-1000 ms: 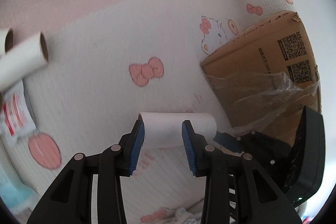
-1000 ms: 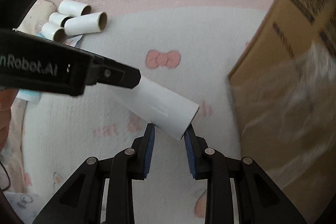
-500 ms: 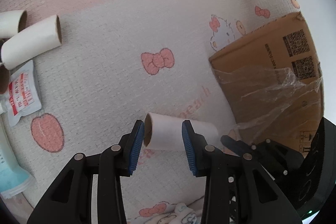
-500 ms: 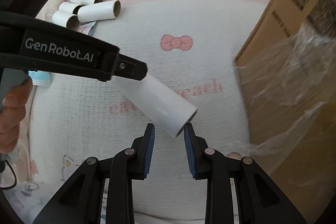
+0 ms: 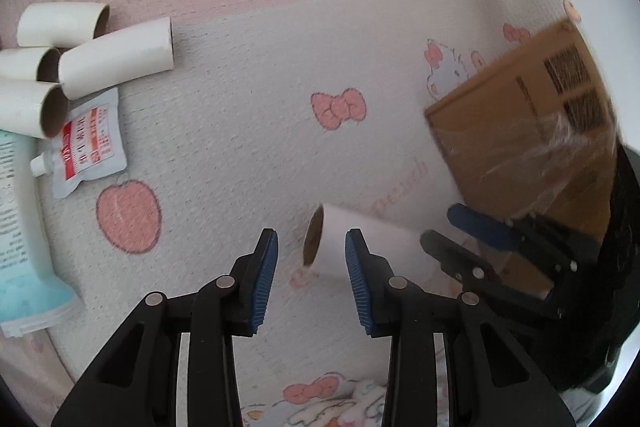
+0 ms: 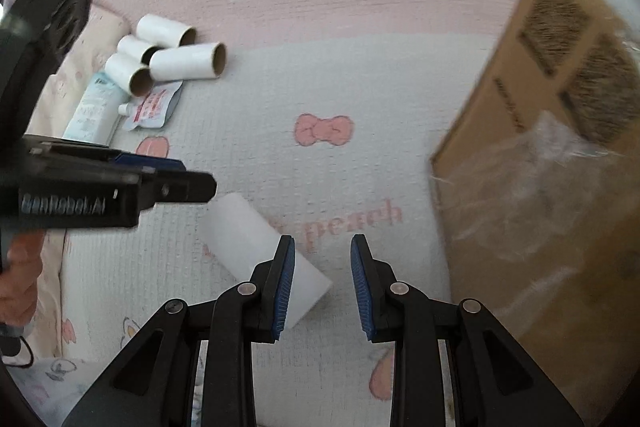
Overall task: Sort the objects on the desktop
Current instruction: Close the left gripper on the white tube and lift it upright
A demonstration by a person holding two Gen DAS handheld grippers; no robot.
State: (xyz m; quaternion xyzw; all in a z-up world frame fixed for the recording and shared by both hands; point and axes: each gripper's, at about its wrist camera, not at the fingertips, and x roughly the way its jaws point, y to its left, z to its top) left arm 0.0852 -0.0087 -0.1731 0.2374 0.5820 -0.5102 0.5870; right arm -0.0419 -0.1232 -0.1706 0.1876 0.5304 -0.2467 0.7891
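A white cardboard tube lies loose on the pink-and-white blanket. My left gripper is open and empty, its right finger just in front of the tube's near end. My right gripper is open and empty; the tube lies by its left finger. The right gripper also shows in the left wrist view. A pile of several white tubes lies at the far left, also in the right wrist view.
A brown cardboard box with clear plastic wrap stands at the right, also in the right wrist view. A white-and-red sachet and a pale blue tube lie by the pile at the left.
The tube has left both grippers and now lies on the blanket. The left gripper has pulled back and opened wider; the right gripper has opened and shifted right of the tube.
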